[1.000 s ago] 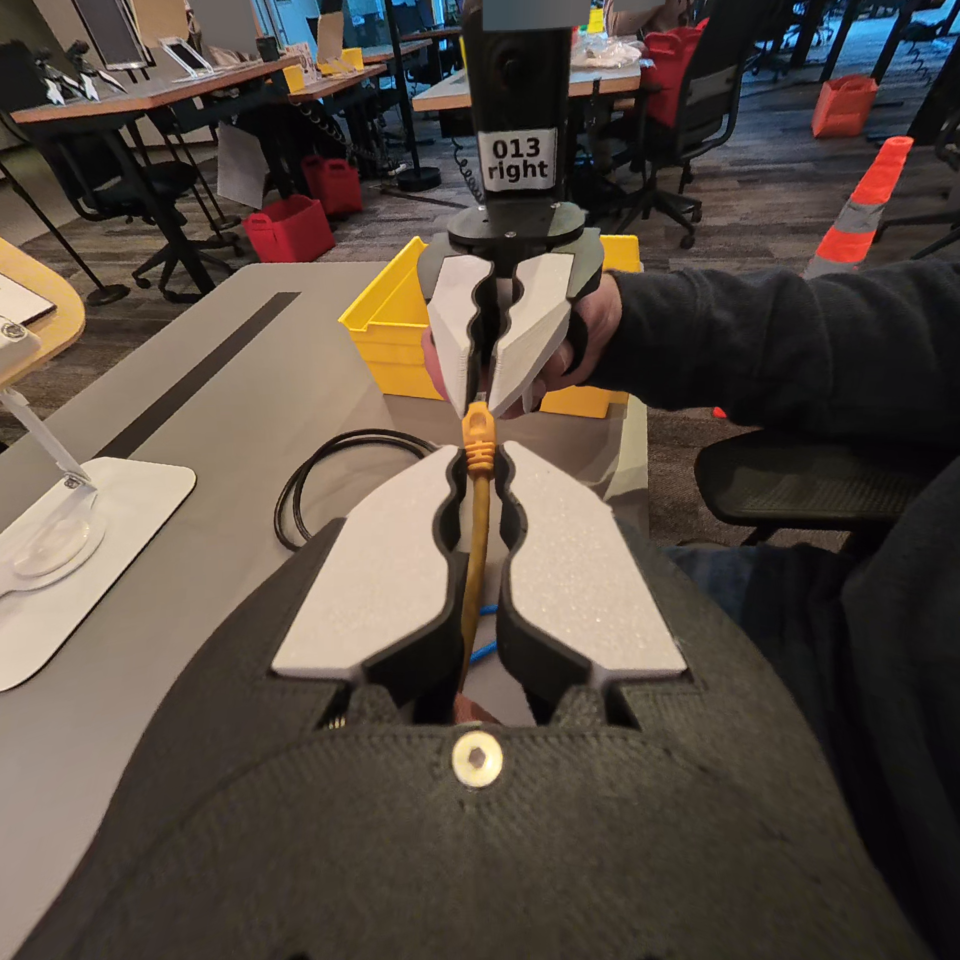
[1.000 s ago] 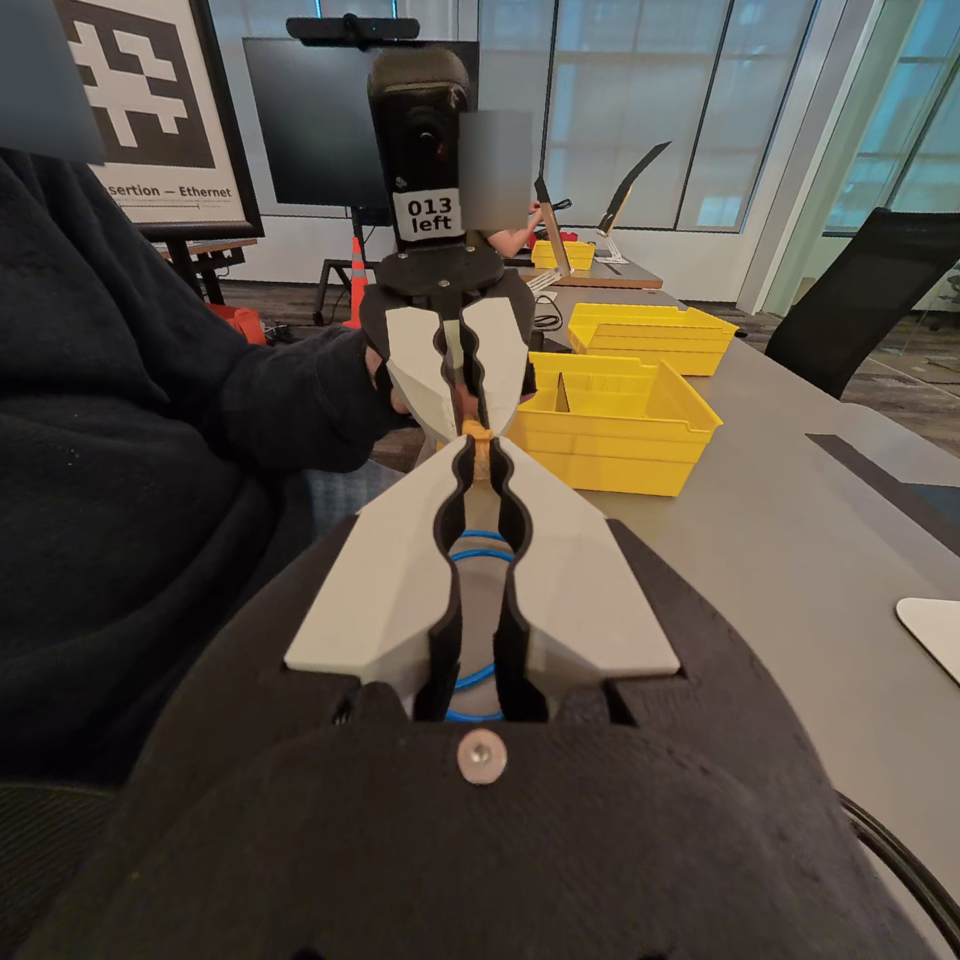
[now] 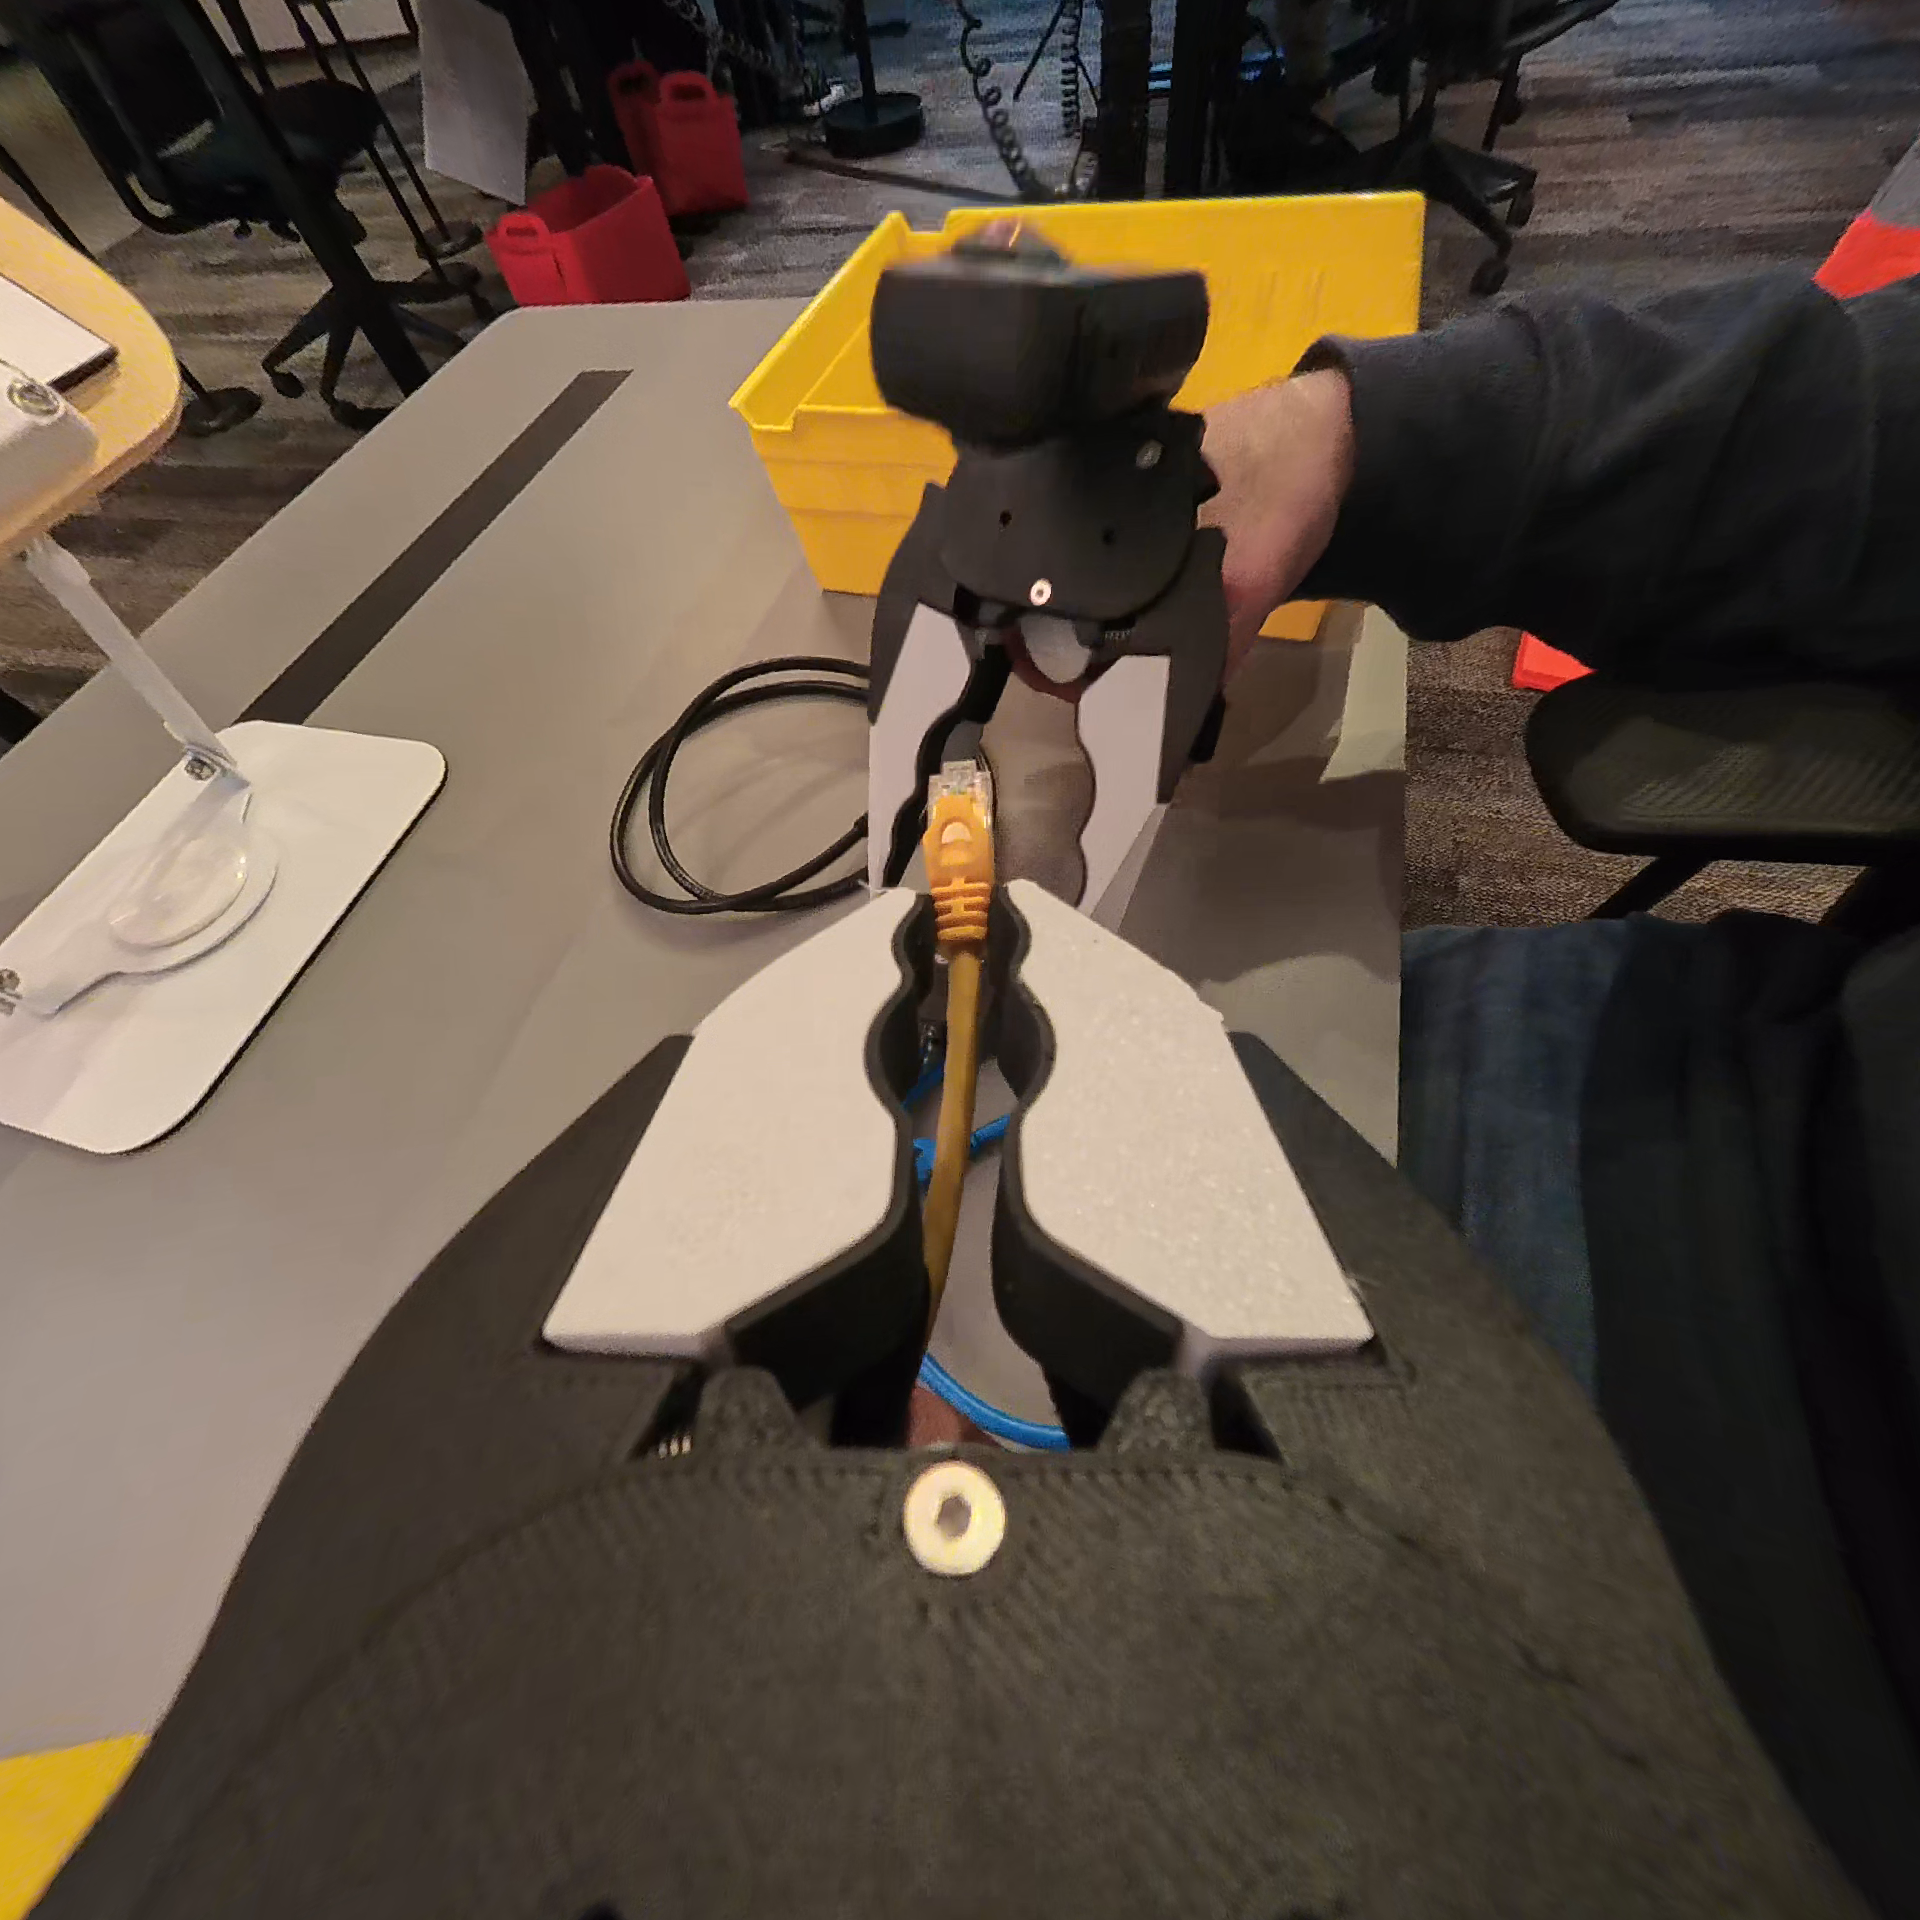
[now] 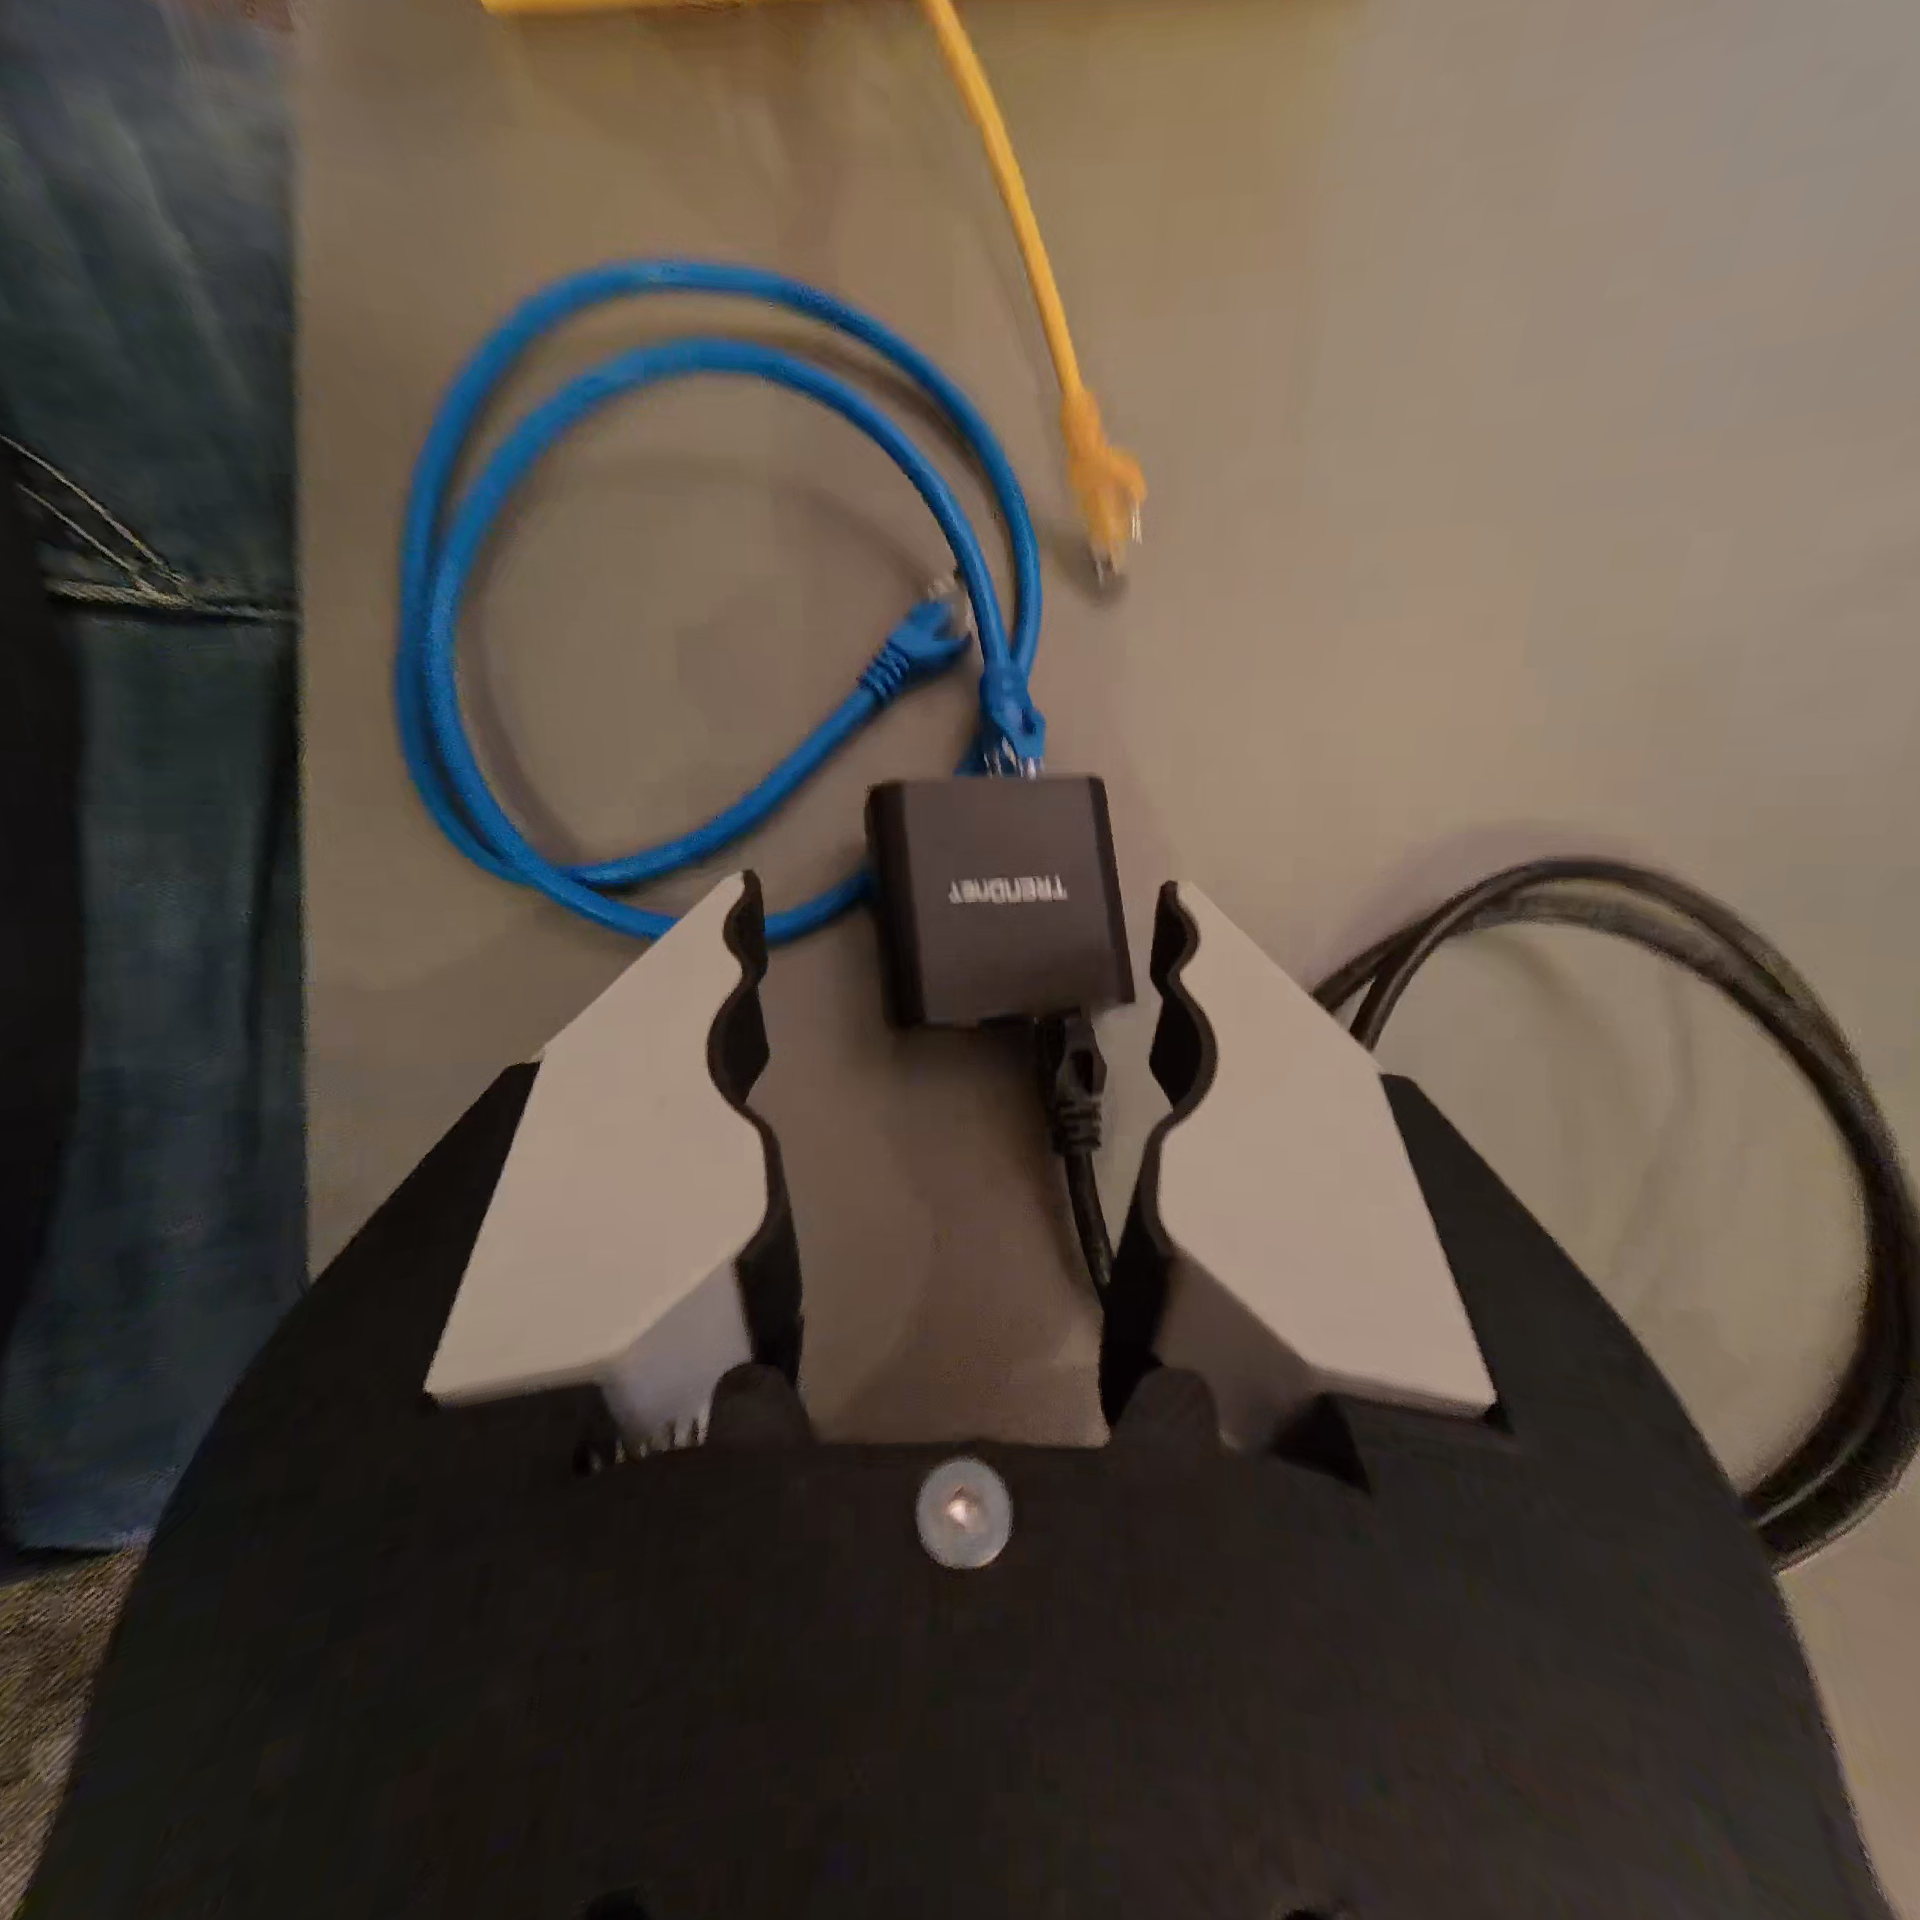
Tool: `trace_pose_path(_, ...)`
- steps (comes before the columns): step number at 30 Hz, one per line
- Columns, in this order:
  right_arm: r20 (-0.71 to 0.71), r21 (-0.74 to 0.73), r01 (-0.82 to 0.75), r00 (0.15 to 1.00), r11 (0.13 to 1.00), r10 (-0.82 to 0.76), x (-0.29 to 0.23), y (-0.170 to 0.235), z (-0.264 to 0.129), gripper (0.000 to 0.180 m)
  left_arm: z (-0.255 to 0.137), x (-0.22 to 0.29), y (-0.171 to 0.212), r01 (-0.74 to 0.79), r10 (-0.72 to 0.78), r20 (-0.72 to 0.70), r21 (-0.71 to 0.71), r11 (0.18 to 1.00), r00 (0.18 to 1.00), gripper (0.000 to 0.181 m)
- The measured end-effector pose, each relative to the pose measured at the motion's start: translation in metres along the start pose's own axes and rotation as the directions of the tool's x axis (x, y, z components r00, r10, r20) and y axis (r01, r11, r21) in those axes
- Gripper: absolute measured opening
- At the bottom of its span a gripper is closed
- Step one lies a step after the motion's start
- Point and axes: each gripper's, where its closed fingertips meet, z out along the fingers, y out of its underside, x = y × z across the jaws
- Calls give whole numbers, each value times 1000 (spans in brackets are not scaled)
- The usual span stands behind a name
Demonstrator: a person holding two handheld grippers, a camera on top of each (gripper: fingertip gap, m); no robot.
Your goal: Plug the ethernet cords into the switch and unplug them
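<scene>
- Yellow ethernet cord (image 3: 956,997) is pinched near its plug by the left gripper (image 3: 961,914)
- right gripper (image 4: 961,904) hangs spread wide, empty, over the black switch (image 4: 997,899)
- blue cord (image 4: 644,582) is plugged into the switch's far side

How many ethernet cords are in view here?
3: orange cord clamped in the left gripper; blue cord coiled on the table beside the switch; black cord entering the switch's near side. More could be hidden.

Before you, off-task items only:
- Grey surface (image 3: 436,935) with a dark strip running toward the upper left of the frame.
- Yellow bin (image 3: 831,436), upper centre, at the surface's far edge.
- White stand base (image 3: 208,935), left.
- Red floor bins (image 3: 592,239), top.
- Black mesh chair seat (image 3: 1725,769), right.
- Orange traffic cone (image 3: 1870,260), upper right corner.
</scene>
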Motion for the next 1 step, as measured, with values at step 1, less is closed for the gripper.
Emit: trace_pose_path(1,-3,-43,-18,1000,999,18,3,11,5,76,0,0,1,2,-2,-4,2,1000,1000,10)
